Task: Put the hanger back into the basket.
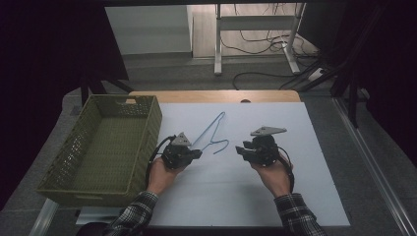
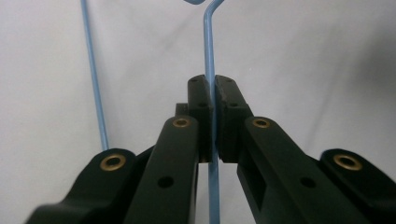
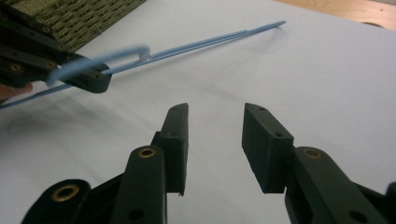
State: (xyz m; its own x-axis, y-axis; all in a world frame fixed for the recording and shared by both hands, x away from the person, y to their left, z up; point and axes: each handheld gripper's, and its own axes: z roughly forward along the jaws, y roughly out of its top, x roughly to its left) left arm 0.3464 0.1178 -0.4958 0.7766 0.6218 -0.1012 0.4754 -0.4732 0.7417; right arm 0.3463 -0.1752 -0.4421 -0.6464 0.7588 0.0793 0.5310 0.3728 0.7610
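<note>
1. A white rectangular sheet (image 1: 275, 196) is laid over a light wooden tabletop (image 1: 196, 96), whose far edge is left exposed.
2. A grey carpeted floor (image 1: 162, 73) is seen beyond and beside the table.
3. A white metal-framed desk stand (image 1: 255, 22) is placed on the floor at the far side, before a pale wooden panel (image 1: 204, 29).
4. Loose black cables (image 1: 255, 46) are strewn beneath and around the stand.
5. Dark curtains (image 1: 44, 49) are hung at both sides.
6. A pale wall section (image 1: 147, 29) is noted at the rear left.
7. Lighting is dim and even.
</note>
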